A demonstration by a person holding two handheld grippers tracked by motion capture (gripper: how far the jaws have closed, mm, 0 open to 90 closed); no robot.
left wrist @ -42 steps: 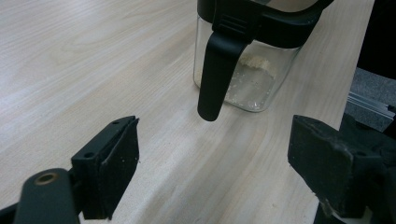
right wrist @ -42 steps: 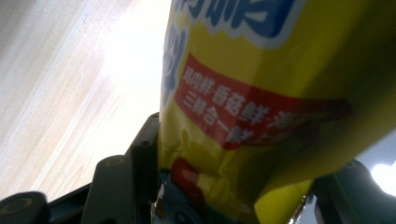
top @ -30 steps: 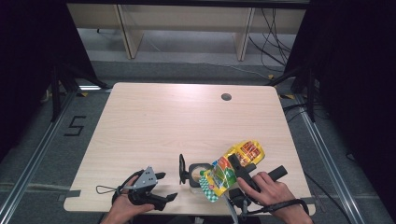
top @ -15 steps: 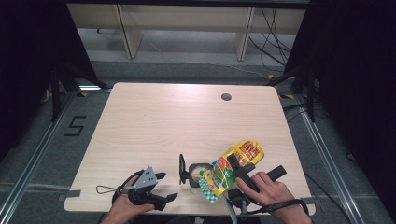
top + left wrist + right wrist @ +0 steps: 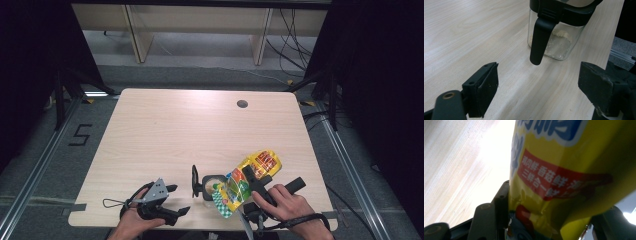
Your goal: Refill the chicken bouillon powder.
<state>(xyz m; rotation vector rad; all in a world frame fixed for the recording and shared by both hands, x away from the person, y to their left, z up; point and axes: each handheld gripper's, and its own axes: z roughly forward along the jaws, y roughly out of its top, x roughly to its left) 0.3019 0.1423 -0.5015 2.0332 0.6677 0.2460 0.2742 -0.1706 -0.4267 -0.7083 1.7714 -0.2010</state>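
Note:
A small clear jar (image 5: 211, 183) with a black rim and an opened black flip lid (image 5: 194, 181) stands near the table's front edge; pale powder lies in its bottom (image 5: 557, 41). My right gripper (image 5: 254, 181) is shut on a yellow seasoning bag (image 5: 247, 180), tilted with its mouth over the jar. The bag's yellow side with red label (image 5: 564, 177) sits between my right jaws. My left gripper (image 5: 174, 200) stands open on the table left of the jar, its jaws apart with the jar's lid tab (image 5: 539, 40) ahead of them.
The wooden table (image 5: 175, 130) has a round cable hole (image 5: 242, 104) at the back right. Shelving and cables stand beyond the far edge. The jar sits close to the table's front edge.

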